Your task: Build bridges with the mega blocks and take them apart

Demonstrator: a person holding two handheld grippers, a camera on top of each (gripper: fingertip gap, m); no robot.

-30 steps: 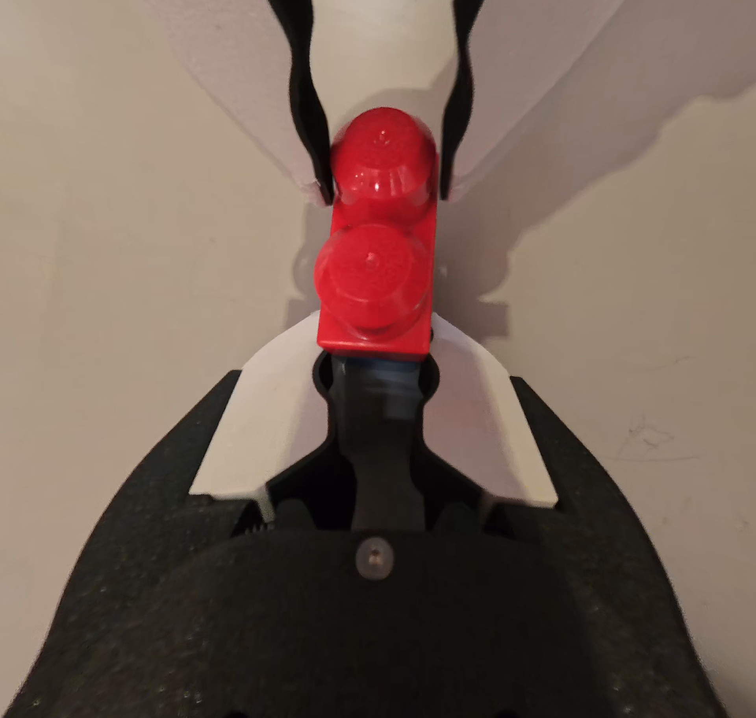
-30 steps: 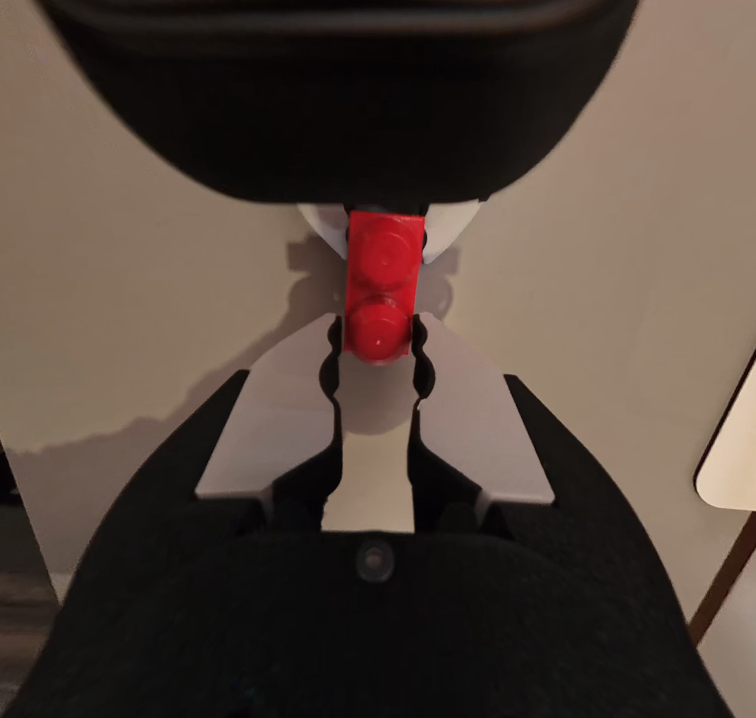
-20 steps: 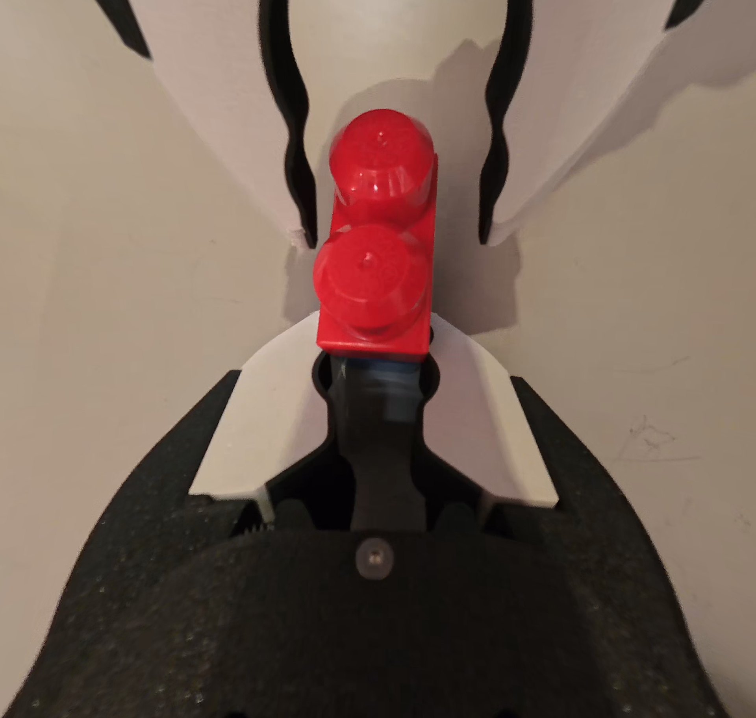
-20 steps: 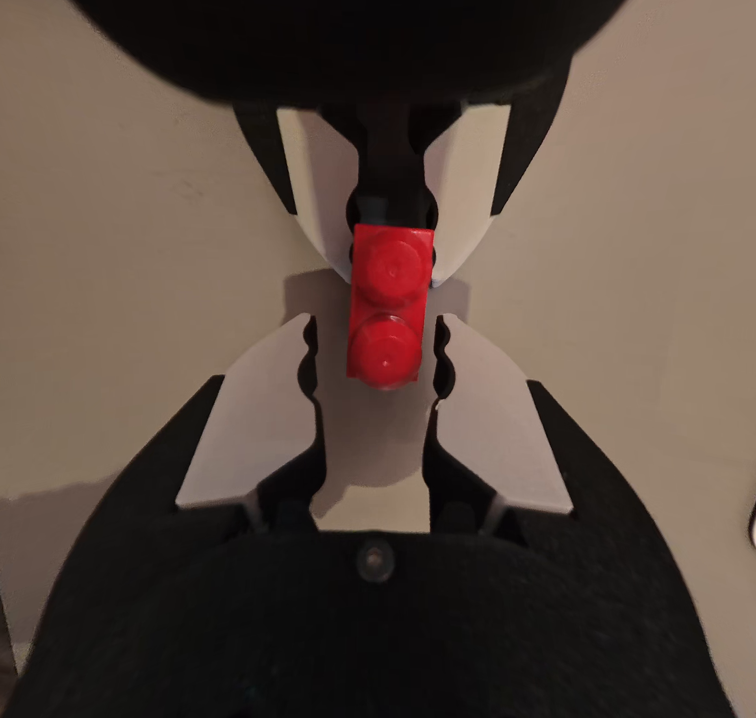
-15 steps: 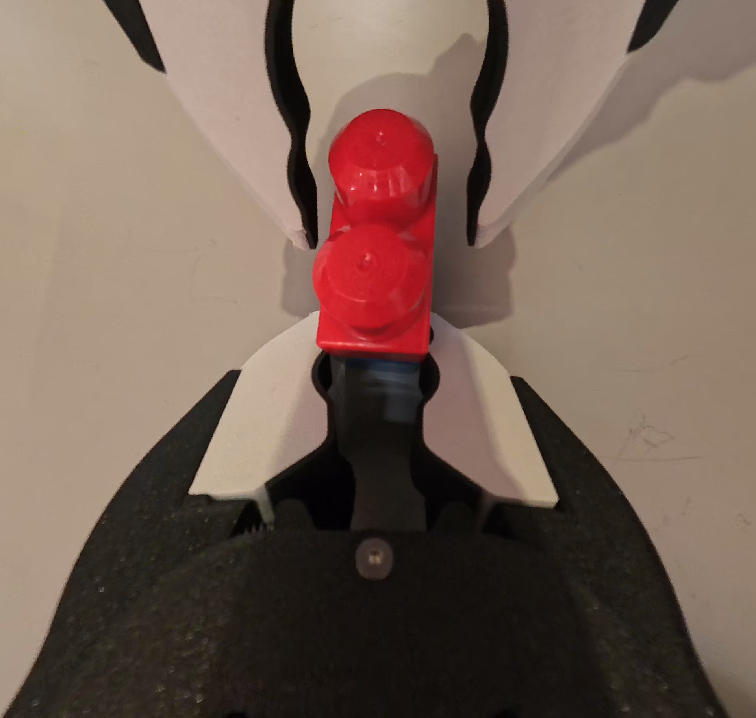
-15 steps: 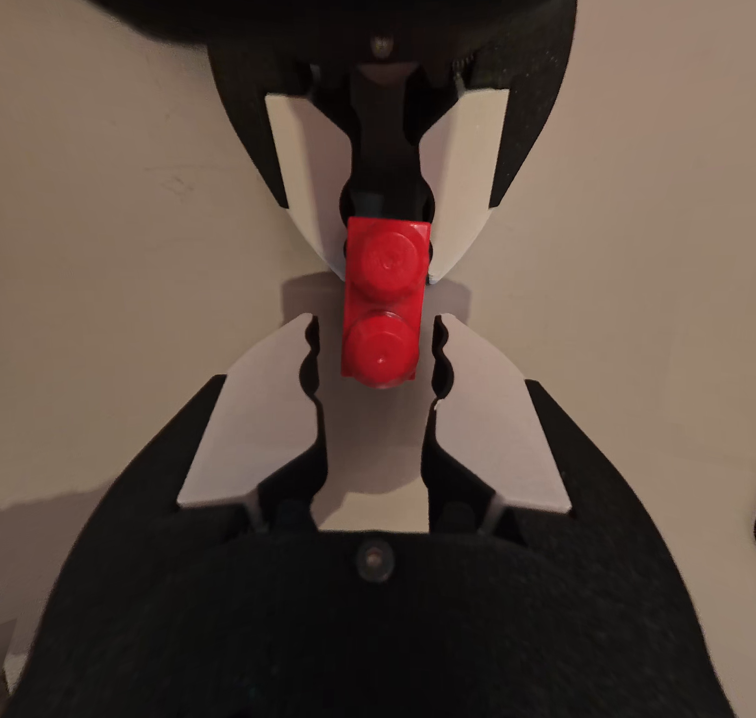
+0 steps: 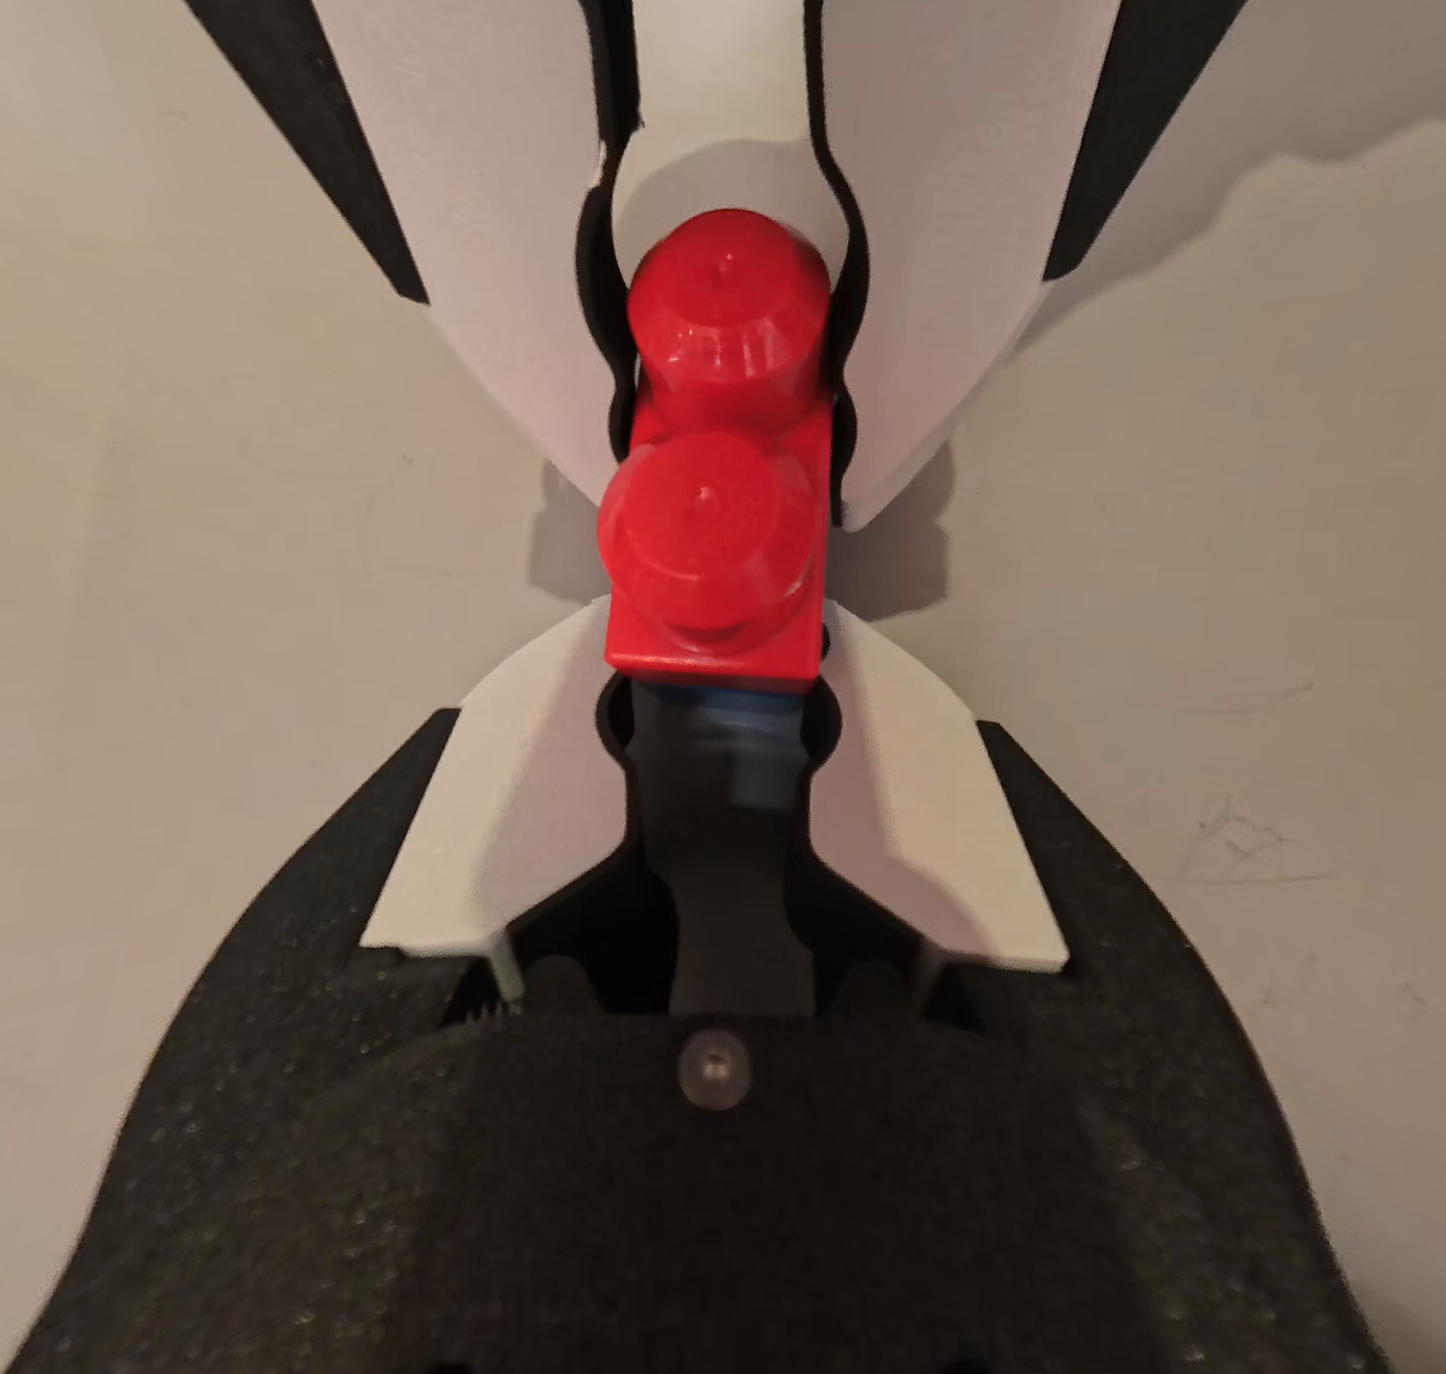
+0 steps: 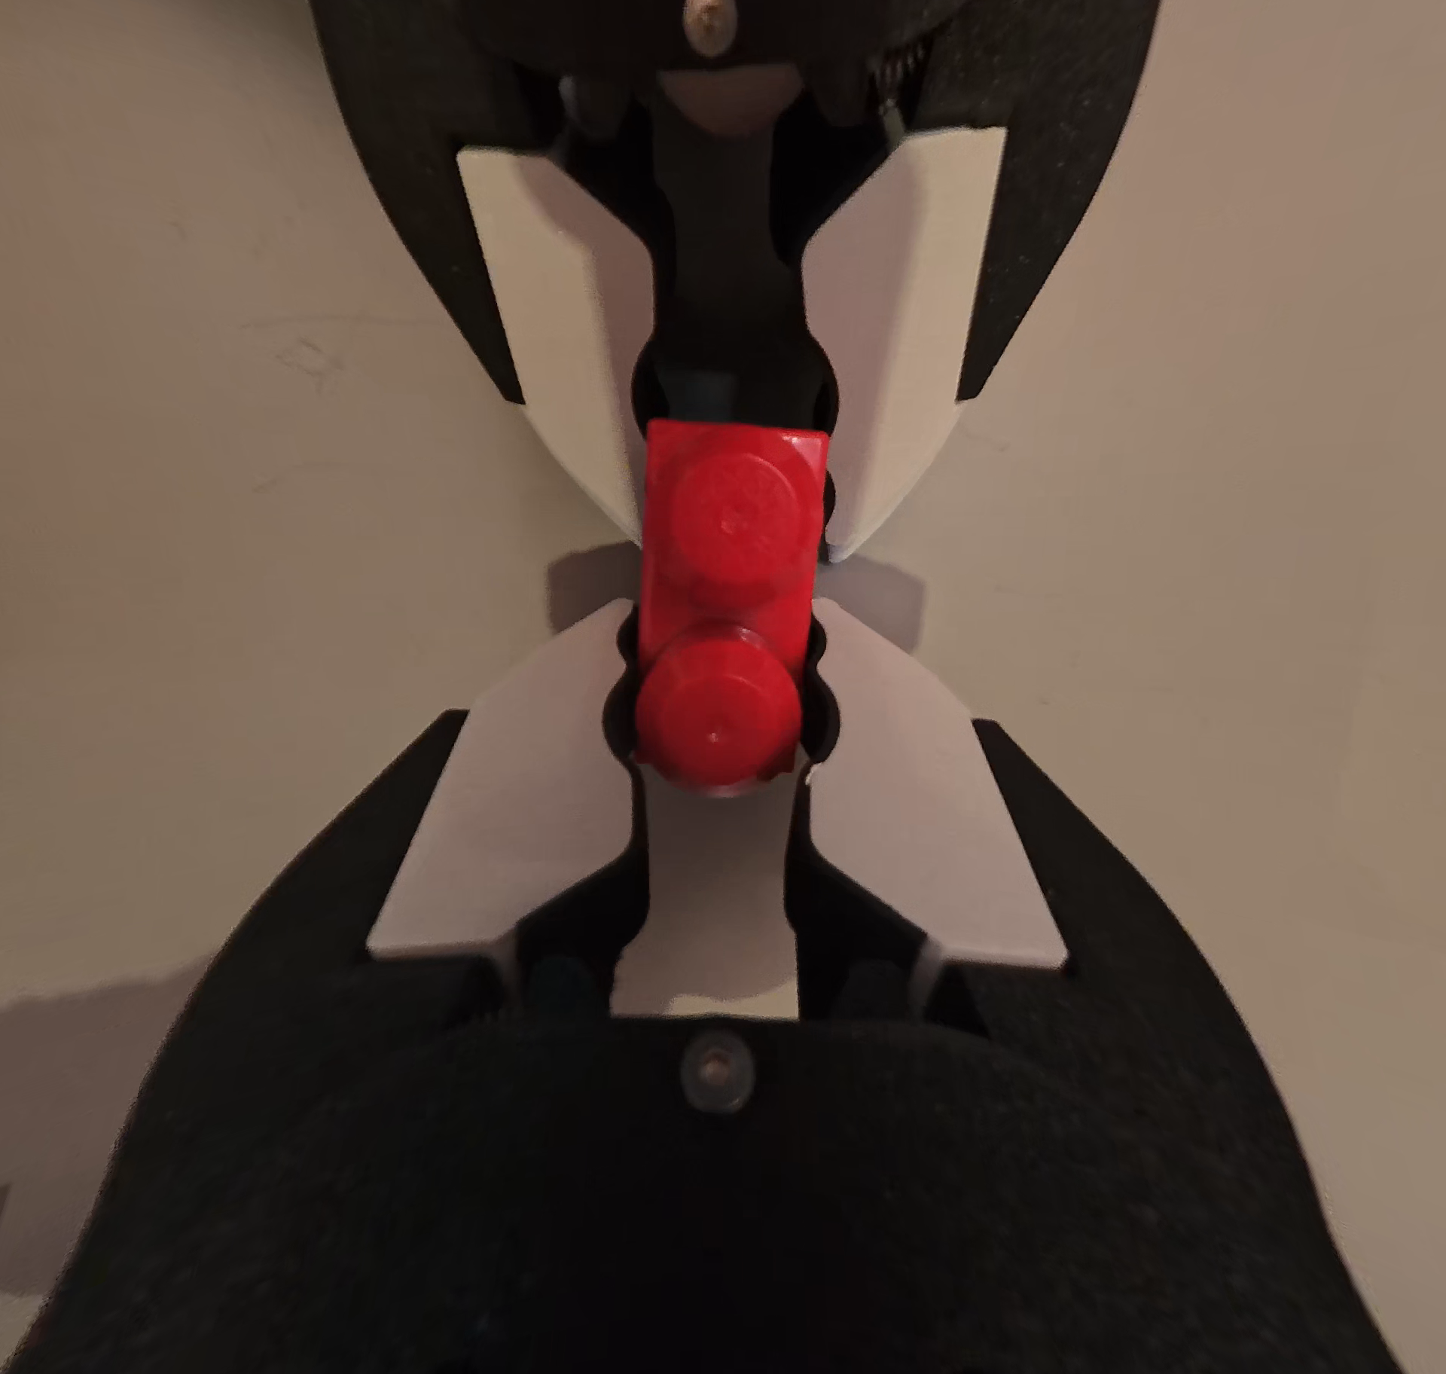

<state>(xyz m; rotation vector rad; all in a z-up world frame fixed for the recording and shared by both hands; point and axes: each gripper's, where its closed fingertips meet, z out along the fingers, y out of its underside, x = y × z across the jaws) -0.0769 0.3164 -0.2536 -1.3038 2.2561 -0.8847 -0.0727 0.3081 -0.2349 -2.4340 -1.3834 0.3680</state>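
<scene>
A red two-stud mega block is held level between both grippers over a beige tabletop. My left gripper is at its near end, shut on a blue block that shows just under the red one. My right gripper comes in from the far side and is shut on the far half of the red block. In the right wrist view my right gripper clamps the near stud end of the red block, and the left gripper faces it from above.
The beige tabletop fills the background of both views. A faint scratch mark lies to the right of my left gripper. No other blocks are in view. Left and right tips are no more than a few centimetres apart.
The right gripper opened and drew back from the red block's end, then moved forward over it and closed farther along the block. The left gripper kept its hold and stayed still.
</scene>
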